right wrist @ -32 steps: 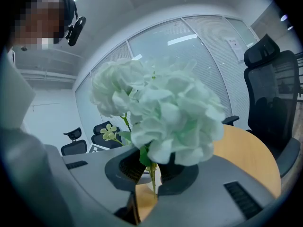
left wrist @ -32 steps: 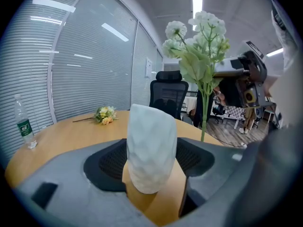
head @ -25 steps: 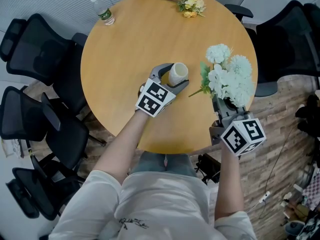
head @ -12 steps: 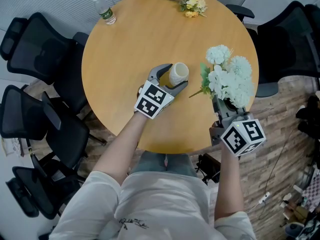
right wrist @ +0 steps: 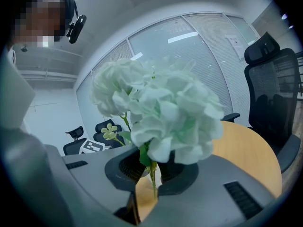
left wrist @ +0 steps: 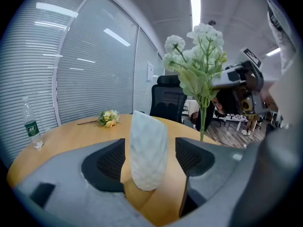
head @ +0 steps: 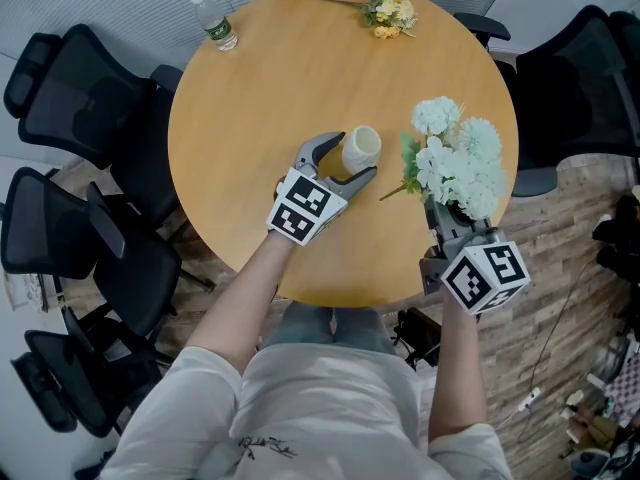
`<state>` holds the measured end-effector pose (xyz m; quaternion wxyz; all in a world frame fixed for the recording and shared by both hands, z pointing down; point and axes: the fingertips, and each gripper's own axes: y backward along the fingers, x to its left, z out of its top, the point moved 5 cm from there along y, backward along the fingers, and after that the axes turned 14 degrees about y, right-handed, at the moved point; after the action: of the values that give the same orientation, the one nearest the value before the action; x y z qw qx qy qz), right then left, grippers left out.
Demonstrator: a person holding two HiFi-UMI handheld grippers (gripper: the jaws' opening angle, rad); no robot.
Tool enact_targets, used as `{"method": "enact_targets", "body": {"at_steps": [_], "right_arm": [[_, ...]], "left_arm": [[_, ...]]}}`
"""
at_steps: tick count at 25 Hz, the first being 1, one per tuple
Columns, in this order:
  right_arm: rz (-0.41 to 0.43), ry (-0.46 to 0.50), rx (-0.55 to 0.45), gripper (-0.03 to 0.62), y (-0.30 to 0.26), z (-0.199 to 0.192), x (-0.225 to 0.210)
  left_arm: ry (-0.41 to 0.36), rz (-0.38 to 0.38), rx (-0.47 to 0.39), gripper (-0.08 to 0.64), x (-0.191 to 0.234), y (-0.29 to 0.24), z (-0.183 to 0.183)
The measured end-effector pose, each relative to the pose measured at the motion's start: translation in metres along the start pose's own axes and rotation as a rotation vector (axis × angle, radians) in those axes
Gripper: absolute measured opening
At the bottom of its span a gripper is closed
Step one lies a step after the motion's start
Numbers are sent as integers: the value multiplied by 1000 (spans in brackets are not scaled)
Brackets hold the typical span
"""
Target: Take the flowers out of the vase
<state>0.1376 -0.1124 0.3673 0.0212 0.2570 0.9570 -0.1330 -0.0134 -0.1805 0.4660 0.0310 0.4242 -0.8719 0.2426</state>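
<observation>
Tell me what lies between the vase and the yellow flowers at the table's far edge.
Only bare table lies between the vase and the yellow flowers, as the head view shows.

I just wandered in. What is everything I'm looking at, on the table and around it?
table: one, light wood, round, centre of the head view
vase: one, white, upright near the table's middle
white flowers: one bunch, white with green stems, out of the vase, over the table's right side
yellow bouquet: one, yellow, lying at the far edge
water bottle: one, clear with green label, standing at the far left edge
office chairs: several, black, around the table
left gripper: grey, jaws apart either side of the vase
right gripper: grey, closed on the flower stems
person: light shirt, bare forearms, nearest the camera
</observation>
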Motion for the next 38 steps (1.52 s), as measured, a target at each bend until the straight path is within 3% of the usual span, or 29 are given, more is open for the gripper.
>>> {"method": "enact_targets", "body": {"at_steps": [10,17,23,31,38], "right_arm": [[14,-14,17,49,6,-2,5],[31,2,25,49,23,4,21],[50,34,34,49,30,12,29],[49,53,36,49,46,16,39],[52,65,37,49,63,19,48]], "left_arm": [[23,2,17,317,-10,18,10],[96,25,-50,207,-23,58,25],[73,29,-51,97,-42,82,36],[80,38,-72,20,-62,116,42],[113,64,-85,9,-80,137,43]]}}
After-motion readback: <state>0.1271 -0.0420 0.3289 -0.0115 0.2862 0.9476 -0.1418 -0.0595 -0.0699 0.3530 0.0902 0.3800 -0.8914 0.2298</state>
